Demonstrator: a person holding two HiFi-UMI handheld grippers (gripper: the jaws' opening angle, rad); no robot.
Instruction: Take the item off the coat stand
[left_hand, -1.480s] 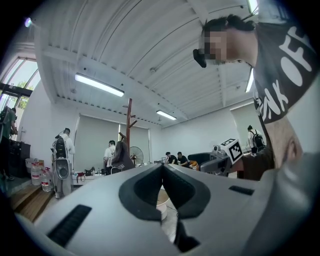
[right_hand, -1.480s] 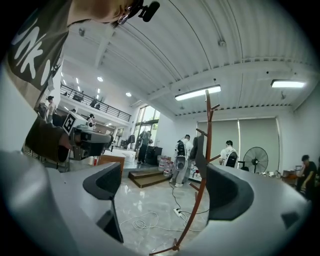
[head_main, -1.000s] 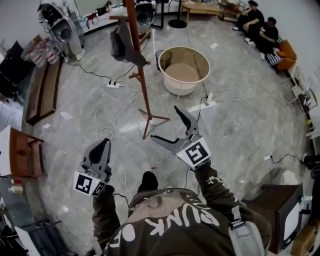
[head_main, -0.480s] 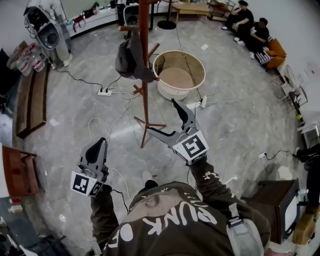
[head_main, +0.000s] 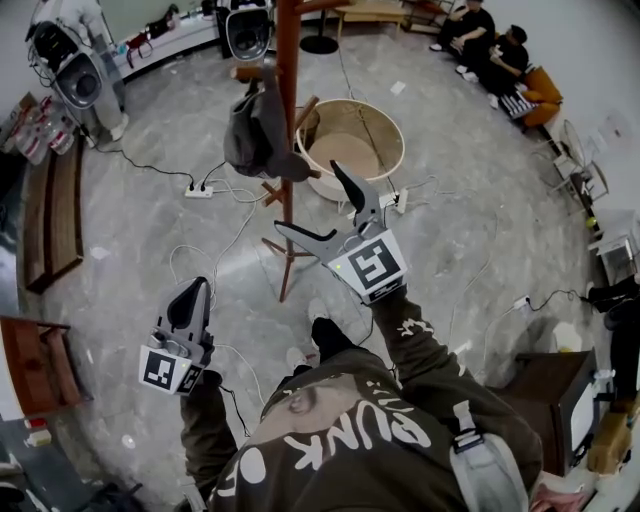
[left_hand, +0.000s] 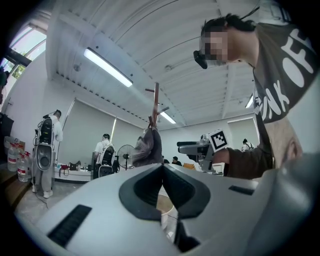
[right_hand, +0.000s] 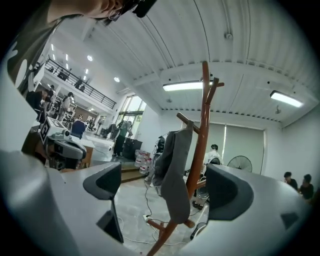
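Observation:
A grey garment (head_main: 256, 132) hangs from a peg of the brown wooden coat stand (head_main: 288, 120). The right gripper view shows the same garment (right_hand: 172, 175) draped on the stand (right_hand: 201, 135), framed between the wide-apart jaws. My right gripper (head_main: 320, 208) is open, raised close to the stand's pole, a little right of the garment and apart from it. My left gripper (head_main: 189, 300) hangs low at the left, jaws shut with nothing in them. In the left gripper view the garment (left_hand: 148, 146) and the stand (left_hand: 155, 107) show far ahead.
A round beige tub (head_main: 350, 146) stands right behind the stand. Cables and power strips (head_main: 197, 190) trail across the marble floor. Wooden benches (head_main: 60, 205) line the left side; a dark cabinet (head_main: 545, 400) sits at the right. People sit at the far right corner (head_main: 490, 50).
I have stepped closer to the coat stand. The open right gripper has risen and moved left toward the pole and garment. The left gripper stayed low and shut.

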